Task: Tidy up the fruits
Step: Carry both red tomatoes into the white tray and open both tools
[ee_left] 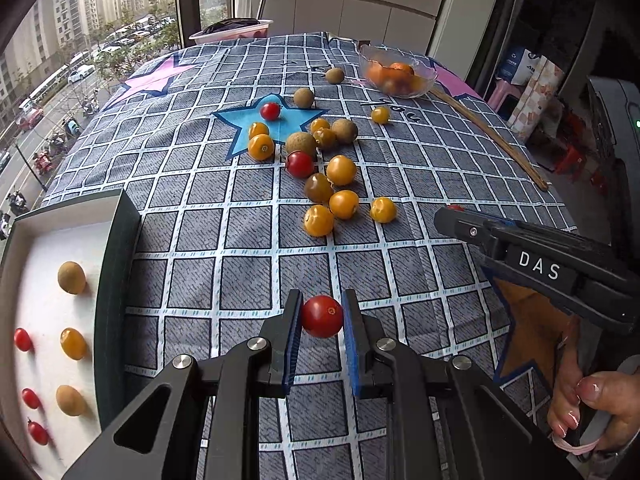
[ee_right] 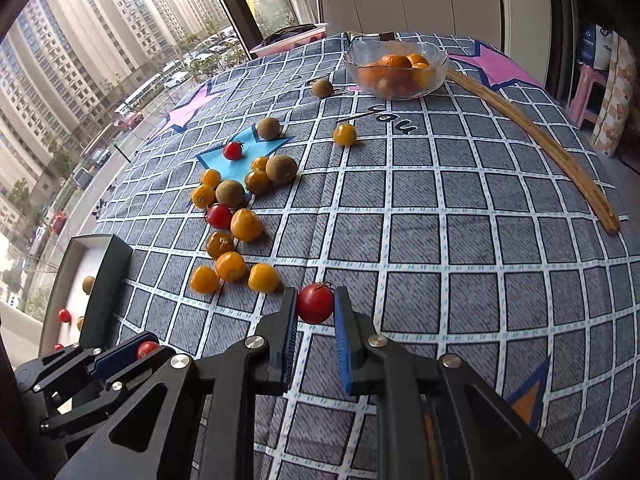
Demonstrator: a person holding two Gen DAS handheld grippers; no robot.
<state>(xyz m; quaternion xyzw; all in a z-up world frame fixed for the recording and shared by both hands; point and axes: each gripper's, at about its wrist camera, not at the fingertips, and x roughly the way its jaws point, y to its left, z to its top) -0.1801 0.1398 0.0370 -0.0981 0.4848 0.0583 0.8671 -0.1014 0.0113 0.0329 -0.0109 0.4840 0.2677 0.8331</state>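
My left gripper (ee_left: 321, 308) is shut on a red cherry tomato (ee_left: 322, 316) above the checked tablecloth (ee_left: 224, 216). My right gripper (ee_right: 316, 300) is shut on another red cherry tomato (ee_right: 315, 303). A loose pile of yellow tomatoes (ee_left: 341, 170), red tomatoes (ee_left: 299, 163) and brown longans (ee_left: 301, 143) lies mid-table. A white-lined box (ee_left: 44, 264) at the left holds sorted fruit in rows: red tomatoes (ee_left: 23, 339), a yellow tomato (ee_left: 73, 344) and longans (ee_left: 71, 277). The left gripper also shows in the right wrist view (ee_right: 132, 354), next to the box (ee_right: 106, 280).
A glass bowl of oranges (ee_right: 394, 68) stands at the far side. A long wooden stick (ee_right: 536, 140) lies along the right edge. A pink tray (ee_left: 232, 32) sits at the far edge by the window. The right gripper's body (ee_left: 540, 268) crosses the right of the left wrist view.
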